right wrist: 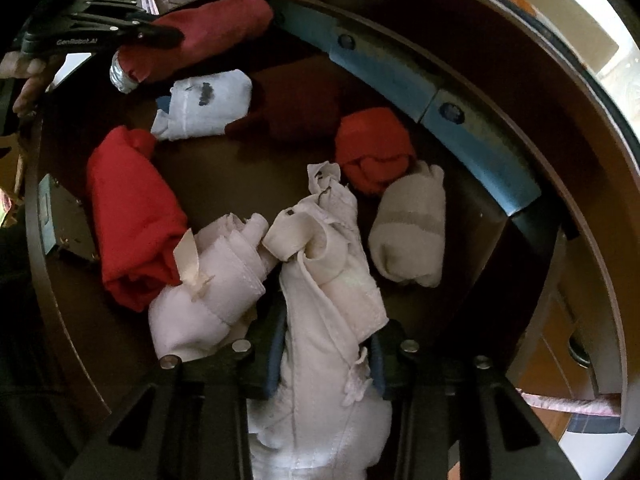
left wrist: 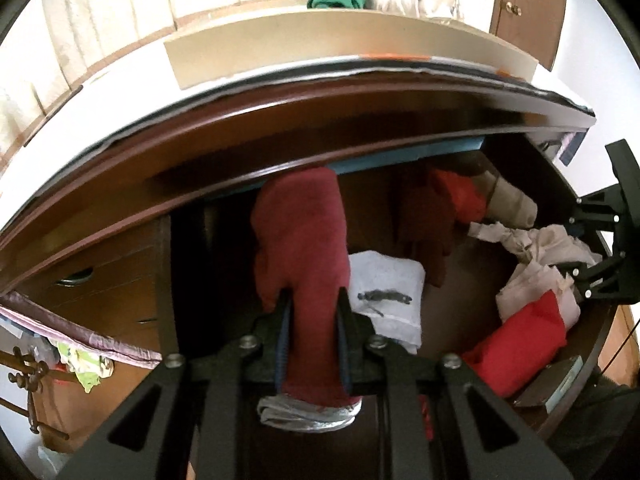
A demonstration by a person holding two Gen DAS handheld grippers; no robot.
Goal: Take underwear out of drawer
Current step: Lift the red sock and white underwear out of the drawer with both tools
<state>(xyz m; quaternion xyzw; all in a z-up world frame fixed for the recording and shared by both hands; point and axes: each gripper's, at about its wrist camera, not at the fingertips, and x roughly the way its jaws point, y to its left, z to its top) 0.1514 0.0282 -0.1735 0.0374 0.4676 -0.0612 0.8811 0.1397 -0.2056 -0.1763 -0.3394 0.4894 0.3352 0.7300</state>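
The open wooden drawer (right wrist: 280, 168) holds several folded garments. My left gripper (left wrist: 314, 300) is shut on a dark red rolled pair of underwear (left wrist: 302, 240) with a grey waistband, held above the drawer's left part; it also shows in the right wrist view (right wrist: 200, 36). My right gripper (right wrist: 328, 332) is shut on a pale pink undergarment (right wrist: 324, 280) at the drawer's front right, and shows in the left wrist view (left wrist: 592, 276).
In the drawer lie a white folded piece (right wrist: 208, 108), a bright red roll (right wrist: 132, 216), an orange-red bundle (right wrist: 372, 148), a beige rolled piece (right wrist: 412, 224) and a dark maroon piece (right wrist: 288, 112). The dresser top edge (left wrist: 320, 92) overhangs the drawer.
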